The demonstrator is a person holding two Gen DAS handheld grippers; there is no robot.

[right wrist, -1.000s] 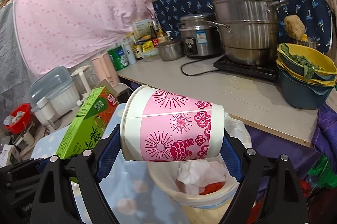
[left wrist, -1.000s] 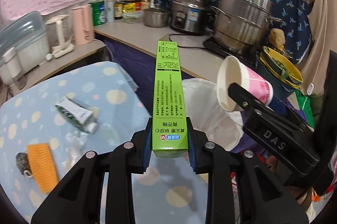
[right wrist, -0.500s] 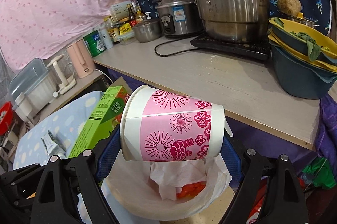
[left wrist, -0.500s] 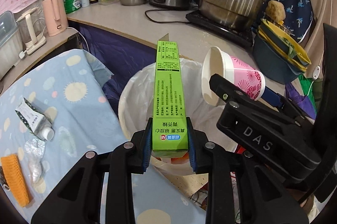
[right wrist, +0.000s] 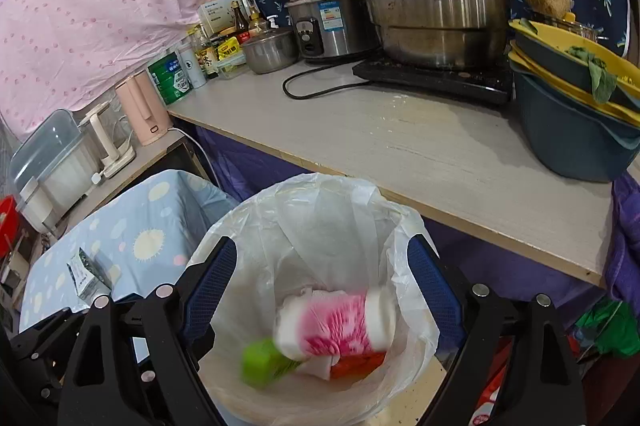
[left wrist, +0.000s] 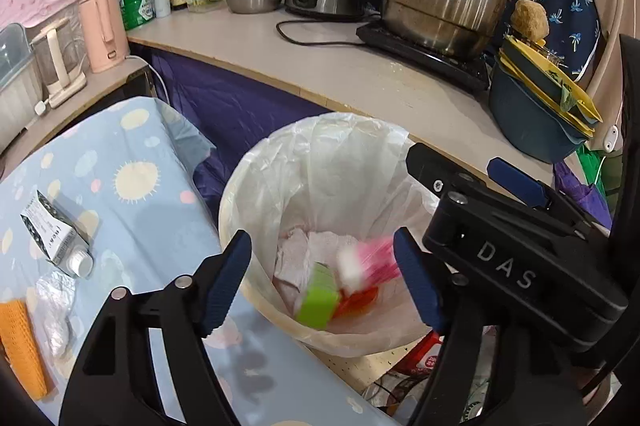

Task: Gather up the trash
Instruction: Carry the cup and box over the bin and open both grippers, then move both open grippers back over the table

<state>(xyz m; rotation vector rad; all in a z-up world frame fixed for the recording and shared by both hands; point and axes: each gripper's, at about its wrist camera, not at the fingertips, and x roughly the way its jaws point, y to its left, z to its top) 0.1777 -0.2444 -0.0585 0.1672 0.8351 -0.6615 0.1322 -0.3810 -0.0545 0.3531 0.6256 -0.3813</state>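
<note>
Left wrist view: left gripper (left wrist: 322,280) with jaws just opened and standing apart, nothing between the pads; green box (left wrist: 318,300) blurred, down inside the lined trash bin (left wrist: 240,185) beside the pink paper cup (left wrist: 366,264), also blurred; right gripper (left wrist: 456,173) at the bin's far side, jaws apart and empty; on the blue spotted tablecloth (left wrist: 132,226) a squeezed tube (left wrist: 54,234), crumpled clear wrap (left wrist: 54,306) and an orange scrubber (left wrist: 18,342), all apparently still to be collected.

Right wrist view: right gripper (right wrist: 322,294) spread wide over the bin (right wrist: 224,226), holding nothing; cup (right wrist: 336,326) lying on its side on white paper and something orange; box (right wrist: 262,362) at the cup's lower left.

Risks, as judged: the thin liner sat loosely over the rim, so a finger withdrawn carelessly could snag it and drag it out; the two grippers stood close together and might knock; the bin sat at the table's edge, where a nudge could tip it.

Surroundings: pale worktop (right wrist: 420,145) bearing steel pots, a rice cooker, bottles, stacked bowls; pink sheet hung behind.
</note>
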